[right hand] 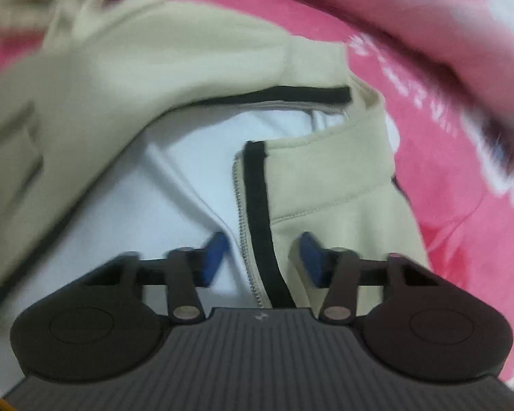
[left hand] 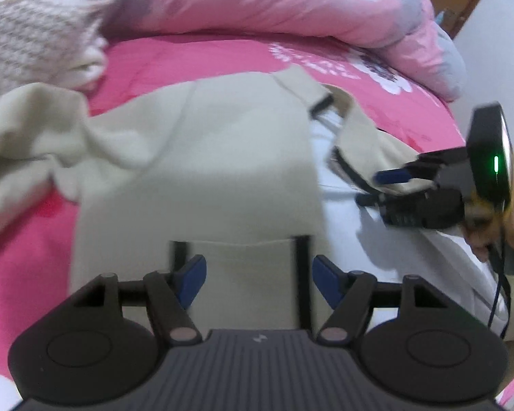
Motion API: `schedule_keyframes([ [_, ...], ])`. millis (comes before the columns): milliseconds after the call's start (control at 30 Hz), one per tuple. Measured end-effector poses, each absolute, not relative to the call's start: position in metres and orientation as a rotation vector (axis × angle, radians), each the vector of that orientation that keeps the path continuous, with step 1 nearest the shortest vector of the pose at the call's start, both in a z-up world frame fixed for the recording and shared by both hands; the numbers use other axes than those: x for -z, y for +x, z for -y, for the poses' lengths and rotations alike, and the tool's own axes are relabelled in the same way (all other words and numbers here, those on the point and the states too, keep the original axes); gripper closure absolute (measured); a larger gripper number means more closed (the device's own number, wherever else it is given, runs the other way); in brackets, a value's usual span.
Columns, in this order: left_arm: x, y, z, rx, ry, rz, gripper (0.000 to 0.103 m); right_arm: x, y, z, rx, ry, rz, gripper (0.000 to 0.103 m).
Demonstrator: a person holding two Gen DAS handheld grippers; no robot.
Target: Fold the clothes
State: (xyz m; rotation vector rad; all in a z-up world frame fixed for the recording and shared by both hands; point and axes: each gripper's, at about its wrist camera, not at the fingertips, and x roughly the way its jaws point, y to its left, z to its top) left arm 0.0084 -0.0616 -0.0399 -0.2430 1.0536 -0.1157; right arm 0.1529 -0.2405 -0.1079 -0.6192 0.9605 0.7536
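Observation:
A beige zip jacket [left hand: 195, 157] lies spread on the pink bed sheet [left hand: 188, 58], its front partly folded over the white lining [left hand: 339, 212]. My left gripper [left hand: 258, 274] hovers over the folded front panel, open, with only flat cloth below its pads. In the left wrist view my right gripper [left hand: 373, 188] reaches in from the right at the jacket's other front edge. In the right wrist view the right gripper [right hand: 264, 257] straddles the black-trimmed zipper edge [right hand: 257, 205] of the jacket [right hand: 174, 51]. A gap shows on each side of the edge, so the pads do not press it.
A pale pink quilt [left hand: 274, 0] is heaped along the far side of the bed. A knitted cream cloth [left hand: 34, 27] lies at the far left. A hand [left hand: 490, 233] with a cable holds the right gripper at the bed's right edge. Both views are blurred.

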Motion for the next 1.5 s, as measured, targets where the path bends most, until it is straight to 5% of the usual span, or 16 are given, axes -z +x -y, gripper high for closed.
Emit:
schedule_keyframes([
  [200, 0.051, 0.022, 0.096, 0.136, -0.229, -1.092, 0.032, 0.088, 0.17, 0.278, -0.869, -0.375, -1.031, 0.075],
  [467, 0.066, 0.027, 0.125, 0.129, -0.086, -1.105, 0.032, 0.122, 0.151, 0.272, -0.921, -0.686, -0.946, 0.065],
  [533, 0.066, 0.027, 0.13, 0.133, -0.038, -1.097, 0.032, 0.122, 0.148, 0.273, -0.921, -0.707, -0.907, 0.074],
  [600, 0.066, 0.028, 0.134, 0.135, -0.005, -1.087, 0.032, 0.112, 0.163, 0.282, -0.865, -0.616, -0.927, 0.097],
  [733, 0.068, 0.031, 0.135, 0.134, 0.023, -1.082, 0.035, 0.07, 0.211, 0.335, -0.679, -0.303, -0.899, 0.097],
  [867, 0.073, 0.039, 0.129, 0.111, -0.014, -1.103, 0.05, 0.041, 0.262, 0.42, -0.349, -0.019, -0.829, 0.089],
  [933, 0.074, 0.041, 0.125, 0.104, -0.026, -1.096, 0.051, 0.039, 0.278, 0.463, -0.154, 0.122, -0.849, 0.067],
  [1100, 0.077, 0.048, 0.102, 0.077, -0.145, -1.096, 0.074, 0.025, 0.25, 0.475, -0.21, 0.38, -0.76, 0.065],
  [1167, 0.079, 0.05, 0.079, 0.054, -0.317, -1.105, 0.082, 0.041, 0.246, 0.435, -0.396, 0.419, -0.862, 0.064],
  [1500, 0.123, 0.048, -0.009, -0.004, -0.983, -1.126, 0.086, 0.154, 0.25, 0.288, -0.709, 0.688, -1.205, 0.063],
])
